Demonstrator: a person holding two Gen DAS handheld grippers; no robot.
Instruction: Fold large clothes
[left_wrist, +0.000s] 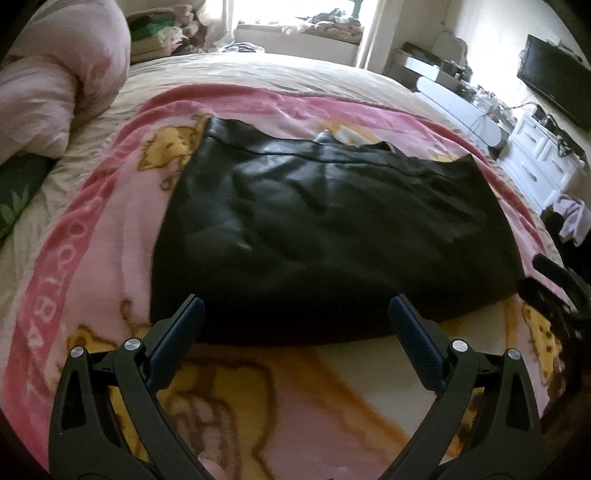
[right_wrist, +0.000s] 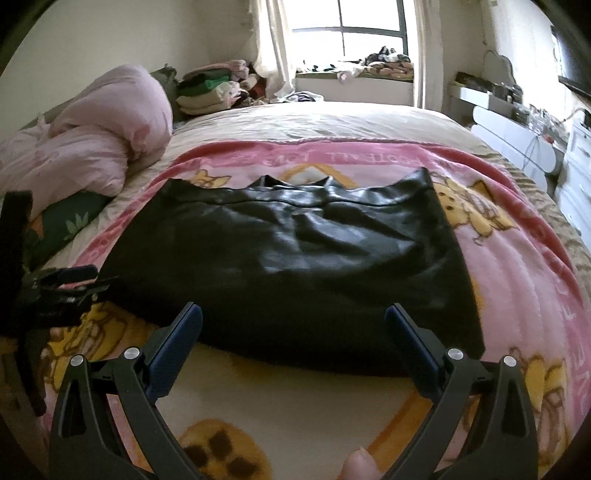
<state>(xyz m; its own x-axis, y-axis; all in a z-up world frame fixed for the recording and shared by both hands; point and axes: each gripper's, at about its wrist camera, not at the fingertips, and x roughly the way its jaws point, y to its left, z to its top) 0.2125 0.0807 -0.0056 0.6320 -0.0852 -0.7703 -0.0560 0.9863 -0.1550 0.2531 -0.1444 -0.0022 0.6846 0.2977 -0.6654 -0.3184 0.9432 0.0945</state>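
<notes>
Black leather-look garment (left_wrist: 325, 229) flat on pink blanket (left_wrist: 92, 236) on bed, already roughly rectangular; looks folded at least once, near edge doubled. Left gripper (left_wrist: 295, 325) and right gripper (right_wrist: 293, 328) near that edge, fingers wide apart, holding nothing. Probably 1 more fold left.

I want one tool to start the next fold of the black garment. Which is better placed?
Nearly even. Both tools, left and right, are open at the garment's near edge. The left tool sits nearer its left corner and the right tool nearer its right, so each suits its own side.
</notes>
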